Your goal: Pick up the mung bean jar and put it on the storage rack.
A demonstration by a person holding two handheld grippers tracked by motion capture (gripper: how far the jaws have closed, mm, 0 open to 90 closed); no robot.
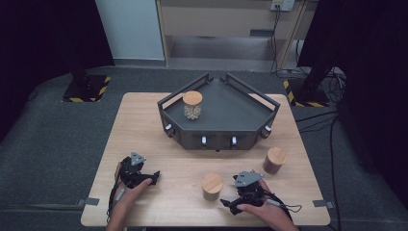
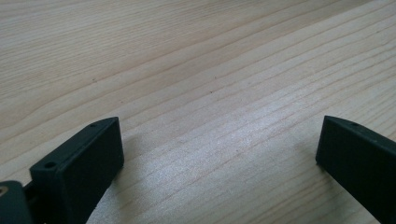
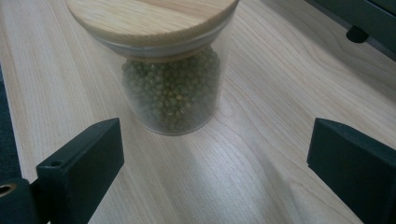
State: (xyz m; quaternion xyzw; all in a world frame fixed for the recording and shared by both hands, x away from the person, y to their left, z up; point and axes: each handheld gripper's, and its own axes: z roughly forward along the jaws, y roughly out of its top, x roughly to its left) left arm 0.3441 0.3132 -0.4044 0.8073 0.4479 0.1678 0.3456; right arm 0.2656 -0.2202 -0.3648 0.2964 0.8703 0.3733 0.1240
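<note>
A glass jar of green beans (image 3: 170, 88) with a wooden lid stands on the table (image 1: 159, 144), just ahead of my right gripper (image 3: 215, 168), whose jaws are wide open and apart from it. From above, this jar (image 1: 212, 186) sits left of the right gripper (image 1: 230, 204). A second jar (image 1: 274, 160) with dark contents stands to the right. A third jar (image 1: 192, 105) of pale contents is inside the dark tray (image 1: 240, 113). My left gripper (image 1: 153, 177) rests at the front left, open (image 2: 219, 158) over bare wood.
The dark angular tray has raised rails and small knobs (image 1: 204, 140) along its front wall. The table's front edge lies just behind both hands. Cables (image 1: 332, 144) run on the carpet at right. A tray foot (image 3: 357, 33) shows at top right.
</note>
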